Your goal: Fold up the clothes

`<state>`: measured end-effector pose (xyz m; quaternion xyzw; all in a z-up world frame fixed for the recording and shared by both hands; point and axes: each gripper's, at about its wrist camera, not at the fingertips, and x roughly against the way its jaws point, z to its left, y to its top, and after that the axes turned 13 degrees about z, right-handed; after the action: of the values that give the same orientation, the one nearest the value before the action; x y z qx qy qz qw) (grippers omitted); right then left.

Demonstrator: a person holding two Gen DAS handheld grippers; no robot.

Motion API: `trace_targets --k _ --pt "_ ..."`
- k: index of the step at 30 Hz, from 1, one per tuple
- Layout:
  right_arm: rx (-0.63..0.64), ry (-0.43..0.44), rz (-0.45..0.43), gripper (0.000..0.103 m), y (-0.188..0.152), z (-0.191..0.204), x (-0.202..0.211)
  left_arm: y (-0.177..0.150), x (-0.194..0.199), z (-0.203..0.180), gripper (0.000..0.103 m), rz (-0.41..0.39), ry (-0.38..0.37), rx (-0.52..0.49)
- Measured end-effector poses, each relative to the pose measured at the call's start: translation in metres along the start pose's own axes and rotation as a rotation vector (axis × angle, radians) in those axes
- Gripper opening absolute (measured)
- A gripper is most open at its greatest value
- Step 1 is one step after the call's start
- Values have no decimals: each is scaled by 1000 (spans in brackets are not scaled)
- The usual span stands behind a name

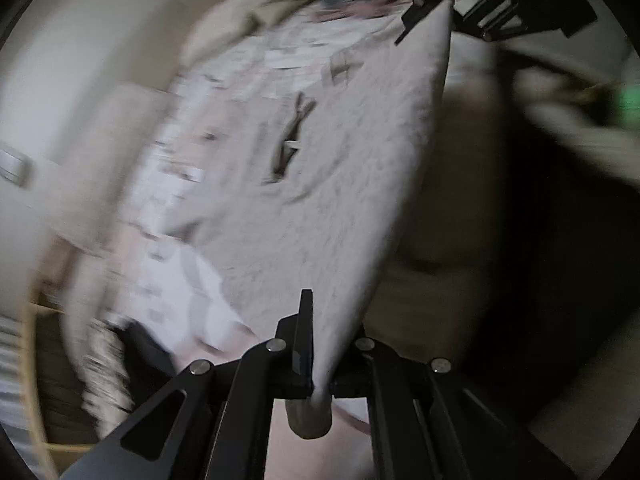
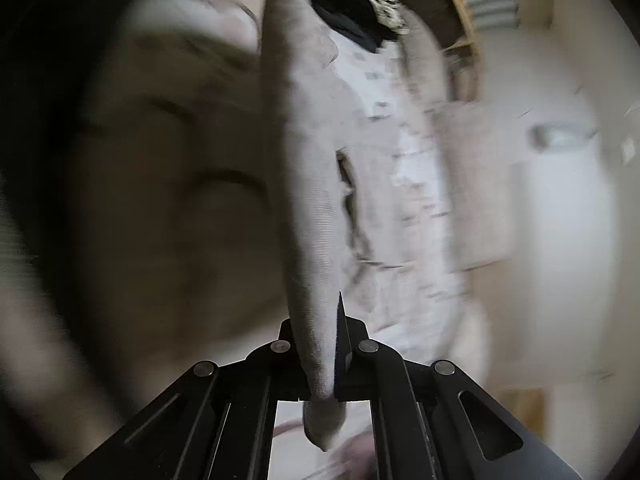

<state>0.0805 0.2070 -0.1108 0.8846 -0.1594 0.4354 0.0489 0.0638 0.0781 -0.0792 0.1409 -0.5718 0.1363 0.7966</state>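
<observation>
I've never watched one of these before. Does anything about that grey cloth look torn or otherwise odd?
Possibly. The grey cloth, pinched at an edge by both the left gripper and the right gripper, has a dark, ragged slit near its middle. It could be a tear or just an opening; the pictures are too blurred to tell.

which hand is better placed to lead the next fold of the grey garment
Neither clearly, but slightly the left. Both tools are shut on the same edge of the grey garment. The left tool faces the hanging panel broadside and sees the right tool; the right tool's view is edge-on.
</observation>
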Motion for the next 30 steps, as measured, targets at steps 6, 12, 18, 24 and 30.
trace_targets --k 6,12,18,24,30 --pt "-92 383 38 5 -17 30 28 -9 -17 -32 5 162 -337 63" --pt "-140 392 59 5 -1 -39 5 37 -6 51 5 130 -241 93" --pt "-151 276 78 5 28 -131 -43 88 -22 164 5 194 -252 196" --pt "-171 348 169 5 73 -199 -141 135 -99 235 5 298 -306 223" --pt "-188 569 252 5 92 -221 -229 147 -170 266 9 389 -445 220"
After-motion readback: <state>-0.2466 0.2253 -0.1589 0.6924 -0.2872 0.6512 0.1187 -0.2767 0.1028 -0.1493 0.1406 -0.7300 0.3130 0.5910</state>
